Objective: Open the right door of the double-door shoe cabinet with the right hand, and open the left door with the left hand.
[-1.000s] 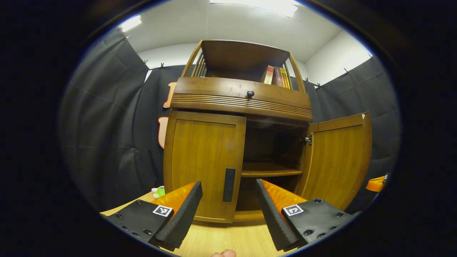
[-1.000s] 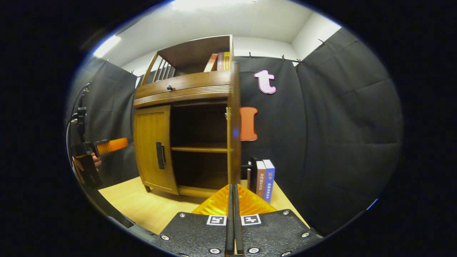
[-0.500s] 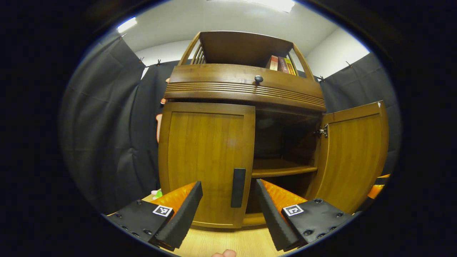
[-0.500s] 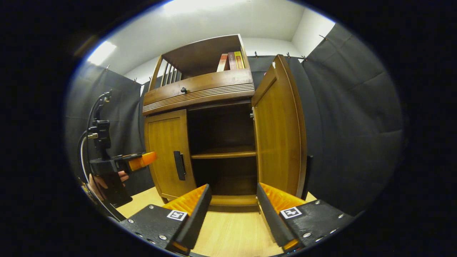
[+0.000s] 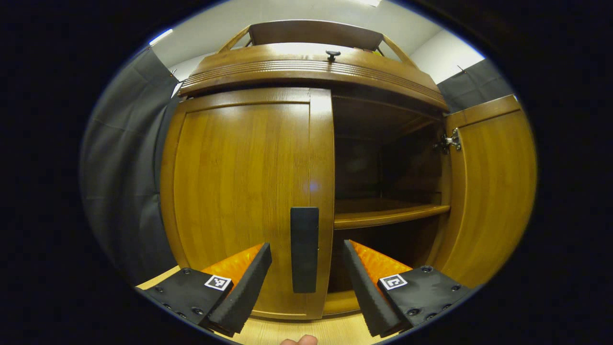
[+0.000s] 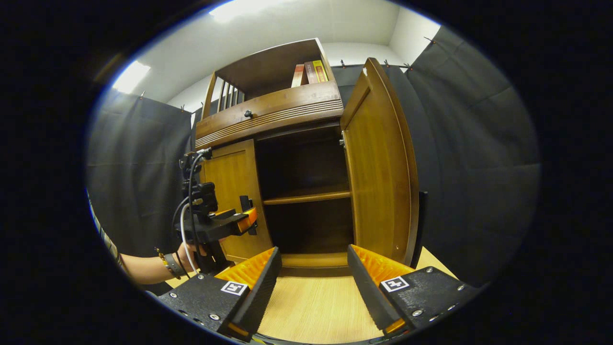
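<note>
Jaws of your left gripper point(image 5: 306, 275) gape wide either side of the left door's handle point(image 5: 304, 249), ready to pinch; the right door point(image 6: 378, 167) beside it stands open, your right gripper point(image 6: 311, 282) spread and empty.

Light wood-grain tabletop point(image 6: 311, 311) carries the cabinet point(image 6: 268, 115), which stands on it toward the far side, base strip resting on the surface. Near strip of tabletop bare in front of the cabinet. In the left gripper view a thin band of the same tabletop point(image 5: 282, 330) shows under the cabinet's base.
</note>
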A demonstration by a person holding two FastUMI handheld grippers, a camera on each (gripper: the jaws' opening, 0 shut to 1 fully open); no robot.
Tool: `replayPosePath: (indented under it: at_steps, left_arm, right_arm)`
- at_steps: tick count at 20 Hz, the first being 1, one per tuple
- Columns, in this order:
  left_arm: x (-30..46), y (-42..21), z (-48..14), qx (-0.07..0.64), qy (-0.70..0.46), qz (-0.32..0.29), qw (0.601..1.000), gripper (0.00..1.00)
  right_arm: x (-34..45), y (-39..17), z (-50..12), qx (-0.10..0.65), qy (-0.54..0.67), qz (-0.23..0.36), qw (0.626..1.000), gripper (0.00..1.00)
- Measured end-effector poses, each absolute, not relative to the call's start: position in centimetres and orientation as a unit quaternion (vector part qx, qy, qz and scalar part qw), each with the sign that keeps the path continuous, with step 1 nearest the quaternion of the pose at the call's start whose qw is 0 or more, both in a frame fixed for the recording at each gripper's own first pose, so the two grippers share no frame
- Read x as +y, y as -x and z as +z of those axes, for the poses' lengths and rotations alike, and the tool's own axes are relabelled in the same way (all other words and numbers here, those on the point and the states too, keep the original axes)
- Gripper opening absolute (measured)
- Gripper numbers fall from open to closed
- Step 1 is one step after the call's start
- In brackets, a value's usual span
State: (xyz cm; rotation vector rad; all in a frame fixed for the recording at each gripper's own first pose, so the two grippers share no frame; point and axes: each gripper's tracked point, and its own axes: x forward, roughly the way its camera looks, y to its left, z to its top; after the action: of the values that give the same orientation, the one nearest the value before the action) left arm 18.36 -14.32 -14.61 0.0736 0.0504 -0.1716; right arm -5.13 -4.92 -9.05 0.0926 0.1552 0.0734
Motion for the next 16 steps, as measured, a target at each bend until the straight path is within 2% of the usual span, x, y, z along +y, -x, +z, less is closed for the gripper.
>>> replayPosePath:
  at_steps: [4,7,11,13,16]
  left_arm:
    - [-13.3,-20.8,-15.6,0.029,-0.055,-0.069,0.996,0.95]
    - [-13.7,-21.2,-15.8,0.03,-0.052,-0.081,0.995,0.96]
    - [-14.1,-21.1,-15.9,0.031,-0.044,-0.1,0.994,0.92]
    - [-14.1,-21.2,-15.7,0.031,-0.055,-0.1,0.993,0.85]
    - [-15.0,-21.1,-15.7,0.03,-0.062,-0.109,0.992,0.54]
  right_arm:
    - [-6.1,4.8,-9.4,0.082,-0.041,0.018,0.996,0.86]
    - [-6.5,4.6,-9.8,0.087,-0.045,0.013,0.995,0.86]
    - [-7.0,4.2,-10.2,0.091,-0.05,0.007,0.995,0.86]
    - [-6.9,4.3,-10.2,0.091,-0.051,0.008,0.995,0.86]
    - [-6.8,4.7,-10.2,0.093,-0.047,0.008,0.995,0.86]
